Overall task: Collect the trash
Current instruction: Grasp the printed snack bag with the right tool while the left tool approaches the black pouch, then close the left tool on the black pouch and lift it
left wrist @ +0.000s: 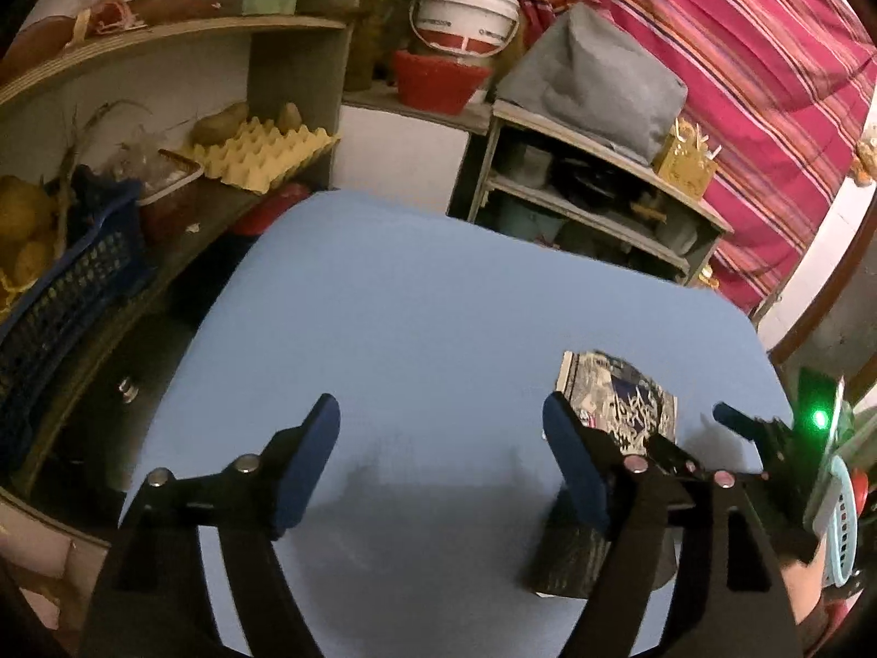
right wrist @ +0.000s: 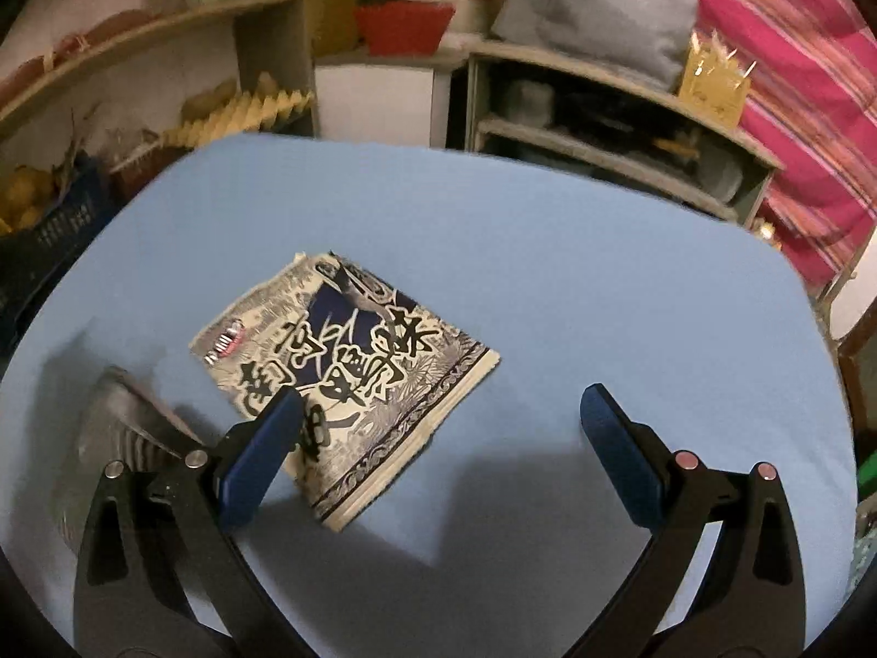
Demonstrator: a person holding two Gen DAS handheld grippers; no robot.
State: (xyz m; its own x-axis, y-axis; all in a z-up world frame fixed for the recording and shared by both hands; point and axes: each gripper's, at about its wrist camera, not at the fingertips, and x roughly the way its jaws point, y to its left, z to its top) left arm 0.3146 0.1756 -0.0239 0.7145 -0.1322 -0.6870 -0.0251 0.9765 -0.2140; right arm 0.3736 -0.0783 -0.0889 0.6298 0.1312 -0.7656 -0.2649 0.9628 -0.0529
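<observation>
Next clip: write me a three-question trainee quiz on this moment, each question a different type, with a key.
1. True or false: the right gripper is shut on the wrapper.
2. Multiple choice: the wrapper lies on A) a shelf, B) the blue table, C) the egg tray.
3. Fill in: the left gripper has its jaws ____, with nothing between them.

Key: 1 false, its jaws stand apart above the wrapper; 2 B; 3 open.
</observation>
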